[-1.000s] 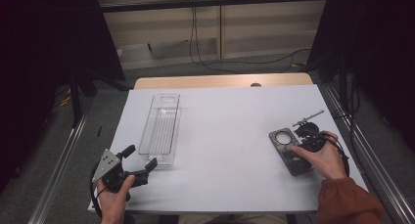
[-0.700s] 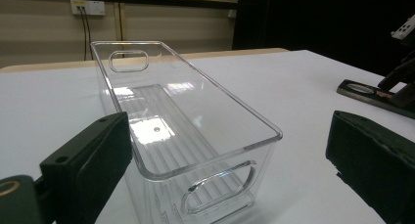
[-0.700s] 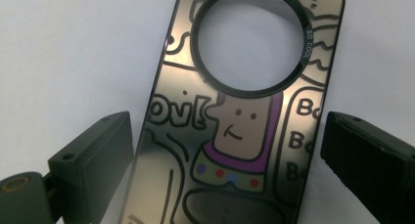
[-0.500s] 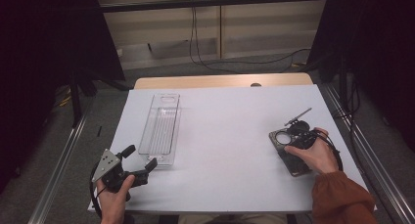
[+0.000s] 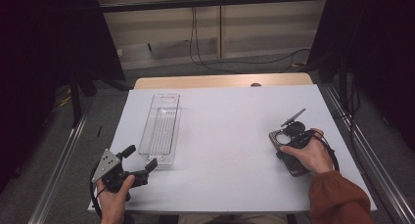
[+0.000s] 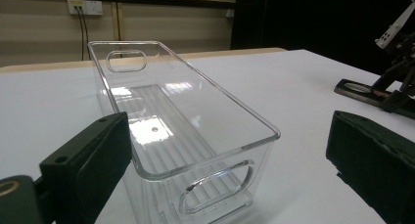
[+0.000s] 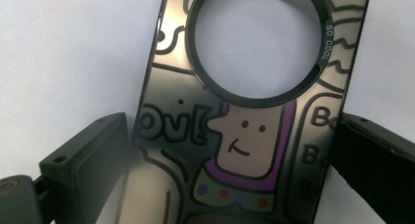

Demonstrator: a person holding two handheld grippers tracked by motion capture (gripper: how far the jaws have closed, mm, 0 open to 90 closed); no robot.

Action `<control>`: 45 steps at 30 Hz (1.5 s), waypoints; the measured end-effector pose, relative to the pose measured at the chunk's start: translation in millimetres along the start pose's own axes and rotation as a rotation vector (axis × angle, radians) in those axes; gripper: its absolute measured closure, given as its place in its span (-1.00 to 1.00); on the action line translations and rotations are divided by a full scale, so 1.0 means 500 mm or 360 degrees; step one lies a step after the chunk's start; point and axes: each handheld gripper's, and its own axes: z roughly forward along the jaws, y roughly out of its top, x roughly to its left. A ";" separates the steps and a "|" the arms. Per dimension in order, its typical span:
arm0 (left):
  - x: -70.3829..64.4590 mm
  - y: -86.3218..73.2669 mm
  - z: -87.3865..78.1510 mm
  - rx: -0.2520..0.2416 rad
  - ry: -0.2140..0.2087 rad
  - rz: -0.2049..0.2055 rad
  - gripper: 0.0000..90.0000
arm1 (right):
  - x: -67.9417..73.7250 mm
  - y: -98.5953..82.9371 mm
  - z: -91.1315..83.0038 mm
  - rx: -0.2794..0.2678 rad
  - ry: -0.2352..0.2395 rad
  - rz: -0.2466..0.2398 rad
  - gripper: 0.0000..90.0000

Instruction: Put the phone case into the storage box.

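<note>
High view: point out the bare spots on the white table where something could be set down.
The widest free patch lies mid-table, between the clear bin and the dark flat case under the right hand-held gripper. The far right corner is bare too. The near left, around the left hand-held gripper by the bin's end, is crowded.

Dark plate [image 7: 254, 111] with cartoon face, purple outline, coloured dots; clear bin [image 6: 181, 131]; white table [image 5: 230, 136].

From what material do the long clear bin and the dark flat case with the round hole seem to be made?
The long clear bin looks like hard transparent plastic, glossy: the table shows through its walls and its rim catches highlights. The dark flat case looks like glossy plastic, possibly coated metal: its black surface reflects light and carries a printed cartoon figure with raised outlines. Which of the two cannot be told.
</note>
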 end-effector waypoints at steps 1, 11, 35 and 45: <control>0.000 0.000 0.000 0.0001 -0.0004 -0.0002 -0.93 | -0.002 0.001 0.000 -0.0002 0.0005 0.0009 -0.91; 0.000 0.000 -0.001 0.0006 -0.0009 0.0003 -0.93 | 0.002 0.007 -0.004 0.0050 -0.0022 0.0036 -0.83; 0.000 -0.001 -0.003 0.0000 -0.0010 -0.0003 -0.93 | 0.003 -0.001 -0.030 -0.0068 -0.0025 -0.0044 -0.74; 0.000 0.000 -0.003 0.0007 0.0002 0.0005 -0.93 | 0.003 -0.008 -0.067 -0.0192 -0.0001 -0.0057 -0.74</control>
